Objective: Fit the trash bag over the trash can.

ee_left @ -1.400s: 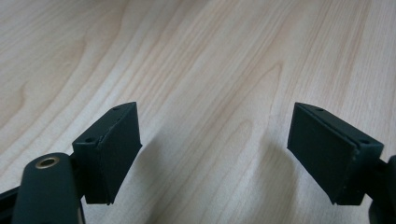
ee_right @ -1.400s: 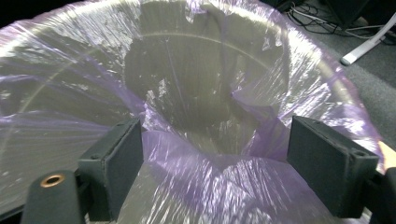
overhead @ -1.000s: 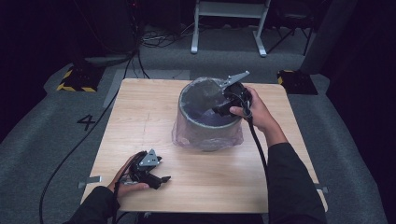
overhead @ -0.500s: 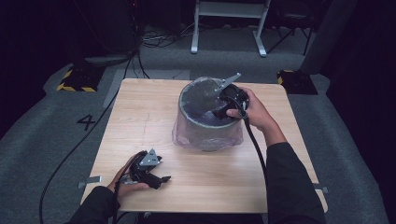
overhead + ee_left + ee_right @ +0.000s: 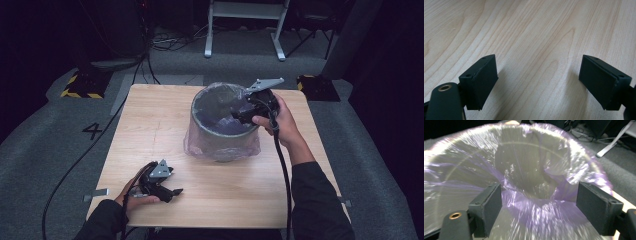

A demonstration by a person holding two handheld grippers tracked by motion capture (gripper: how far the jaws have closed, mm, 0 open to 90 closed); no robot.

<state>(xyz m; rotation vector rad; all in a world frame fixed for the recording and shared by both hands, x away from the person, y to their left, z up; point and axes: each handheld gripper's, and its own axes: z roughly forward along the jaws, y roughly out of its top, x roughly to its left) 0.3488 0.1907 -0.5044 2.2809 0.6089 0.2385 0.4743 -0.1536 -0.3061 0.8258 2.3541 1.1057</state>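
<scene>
A grey round bin lined with a clear purple bag stands in the middle of the wooden table. My right gripper reaches over the bin's right rim, jaws pointing into it. In the right gripper view my right gripper has just been opening and stands open. The crumpled bag lies beyond and below the pads, not pinched. My left gripper rests on the table at the front left. In its own view my left gripper is open with only bare wood between the pads.
Floor cables and white stand legs lie behind the table. Yellow-and-black blocks sit on the floor beside its far corners. A cable trails from the right gripper along the forearm.
My right gripper has shifted a little to the right and up, toward the bin's right rim. The left gripper and hand have stayed where they were.
</scene>
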